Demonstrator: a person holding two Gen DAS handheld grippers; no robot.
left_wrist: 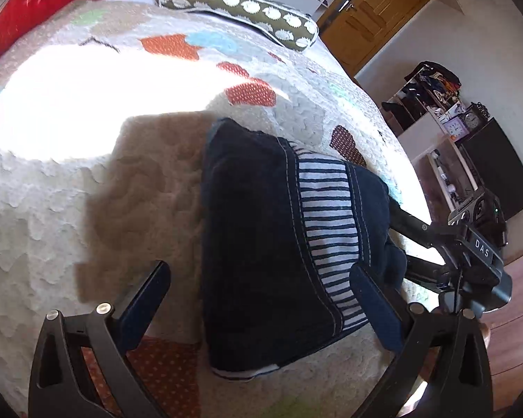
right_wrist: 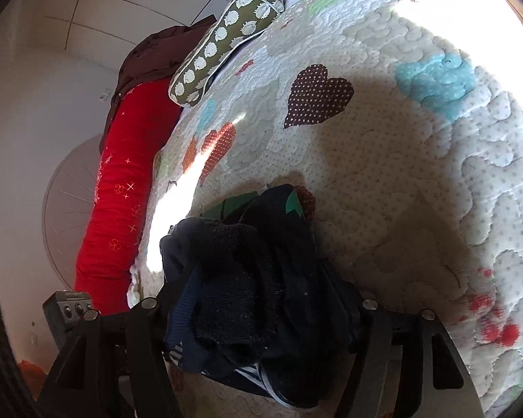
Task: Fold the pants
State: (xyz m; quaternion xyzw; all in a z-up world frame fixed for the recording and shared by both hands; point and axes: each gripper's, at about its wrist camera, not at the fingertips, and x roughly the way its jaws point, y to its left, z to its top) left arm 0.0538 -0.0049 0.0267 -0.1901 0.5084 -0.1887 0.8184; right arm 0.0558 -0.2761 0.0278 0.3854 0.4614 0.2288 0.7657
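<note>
Dark navy pants (left_wrist: 261, 209) with a blue-and-white striped band lie folded in a compact block on the quilted bedspread (left_wrist: 69, 216). My left gripper (left_wrist: 259, 268) is open, one finger on each side of the block's near end, neither touching it. My right gripper (left_wrist: 397, 237) reaches in from the bed's right edge and straddles the block's bunched side. In the right wrist view that bunched cloth (right_wrist: 247, 261) fills the wide gap of the right gripper (right_wrist: 254, 285) and covers most of both fingers. It sits there loosely, resting on the bed.
An olive bolster with white dots (left_wrist: 237, 3) lies at the far end of the bed. A long red cushion (right_wrist: 122, 191) runs along the wall side. Sunlight washes out part of the quilt (left_wrist: 69, 104). Beyond the right bed edge stand shelves with clocks (left_wrist: 449, 122) and a wooden door (left_wrist: 373, 10).
</note>
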